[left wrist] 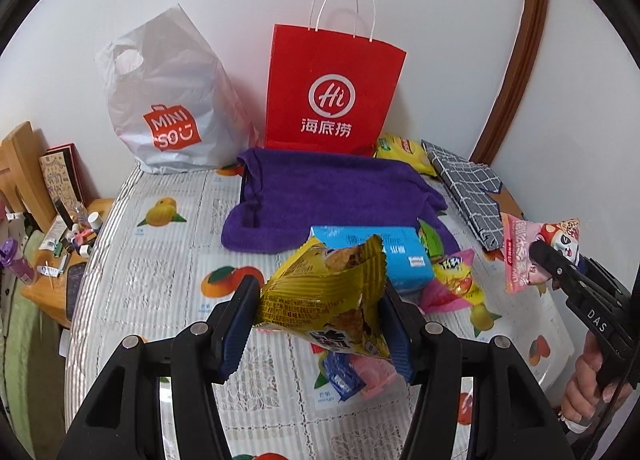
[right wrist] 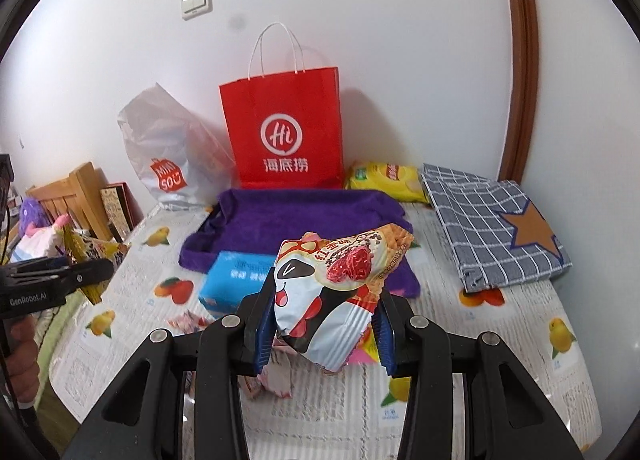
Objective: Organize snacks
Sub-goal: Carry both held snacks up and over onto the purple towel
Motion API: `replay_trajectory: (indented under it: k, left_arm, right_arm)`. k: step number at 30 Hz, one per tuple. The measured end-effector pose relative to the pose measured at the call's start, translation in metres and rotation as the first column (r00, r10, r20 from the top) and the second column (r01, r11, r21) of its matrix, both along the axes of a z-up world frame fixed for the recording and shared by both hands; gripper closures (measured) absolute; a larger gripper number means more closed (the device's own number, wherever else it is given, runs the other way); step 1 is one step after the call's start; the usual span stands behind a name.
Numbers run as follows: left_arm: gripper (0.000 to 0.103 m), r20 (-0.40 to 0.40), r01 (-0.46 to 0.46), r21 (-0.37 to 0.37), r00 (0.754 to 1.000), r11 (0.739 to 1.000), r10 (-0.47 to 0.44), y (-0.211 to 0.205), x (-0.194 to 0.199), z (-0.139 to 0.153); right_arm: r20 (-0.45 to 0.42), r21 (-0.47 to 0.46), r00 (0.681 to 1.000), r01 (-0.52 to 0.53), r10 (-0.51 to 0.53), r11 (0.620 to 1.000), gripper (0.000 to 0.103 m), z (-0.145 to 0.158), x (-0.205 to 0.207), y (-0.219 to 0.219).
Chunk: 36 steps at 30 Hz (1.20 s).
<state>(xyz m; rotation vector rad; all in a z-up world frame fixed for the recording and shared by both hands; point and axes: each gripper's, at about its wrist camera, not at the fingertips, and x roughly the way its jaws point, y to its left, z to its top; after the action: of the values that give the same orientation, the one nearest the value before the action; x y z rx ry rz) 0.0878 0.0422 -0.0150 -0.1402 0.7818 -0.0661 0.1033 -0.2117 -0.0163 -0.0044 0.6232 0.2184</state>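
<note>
L gripper (left wrist: pixel 318 324): jaws approx. half open, blue pads clamped on both sides of a yellow snack packet (left wrist: pixel 332 300), held clear of the table w/ its crimped edge pointing up. R gripper (right wrist: pixel 326 330): jaws narrower, pads closed on a panda-print snack packet (right wrist: pixel 332 292) w/ red fruit graphic, also lifted off the surface. Each unit is gripped by a person's hand (left wrist: pixel 588 388) at the handle. Below the held packets, loose items lie on the fruit-print tablecloth (left wrist: pixel 160 272): a blue wrapper (left wrist: pixel 342 378) touching a pink wrapper (left wrist: pixel 376 378), and a pink-and-yellow candy bag (left wrist: pixel 456 284) just beside a light blue box (left wrist: pixel 384 256). The box rests partly on the front edge of a purple towel (left wrist: pixel 320 192), spread mid-table. R of the towel: grey checked cloth (right wrist: pixel 492 224) w/ a brown star, folded flat. At the back, a yellow chip bag (right wrist: pixel 384 180) lies between the checked cloth and a red paper bag (left wrist: pixel 332 92), which stands upright against the wall; white plastic shopping bag (left wrist: pixel 172 100) stands to its L, near but apart. Wooden side shelf (left wrist: pixel 48 260) off the table's L edge carries small clutter, too small to ID.
</note>
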Motion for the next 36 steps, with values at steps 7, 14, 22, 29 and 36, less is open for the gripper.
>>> replay_trajectory:
  k: [7, 14, 22, 29, 36]
  left_arm:
    - [0.047, -0.002, -0.012, -0.005, 1.0, 1.0, 0.012, 0.006, 0.03, 0.01]
    - [0.047, -0.007, -0.028, -0.025, 1.0, 0.999, 0.028, 0.017, 0.068, 0.012]
    - [0.047, -0.028, -0.047, -0.037, 0.999, 0.998, 0.046, 0.032, 0.121, 0.007]
    - [0.047, -0.055, -0.046, -0.034, 0.998, 0.998, 0.044, 0.037, 0.166, -0.007]
    - [0.047, -0.099, -0.043, -0.056, 0.994, 0.998, 0.038, 0.038, 0.215, -0.031]
  right_arm:
    - [0.001, 0.007, 1.0, -0.02, 0.02, 1.0, 0.061, 0.014, 0.036, 0.012]
    - [-0.001, 0.007, 0.998, -0.056, 0.056, 0.998, 0.061, 0.022, 0.084, 0.033]
    - [-0.016, 0.006, 0.998, -0.068, 0.068, 0.998, 0.061, 0.02, 0.143, 0.051]
    - [-0.053, 0.007, 0.998, -0.041, 0.041, 0.999, 0.061, 0.005, 0.194, 0.05]
    - [-0.115, 0.041, 0.993, 0.013, -0.008, 0.999, 0.061, -0.012, 0.246, 0.038]
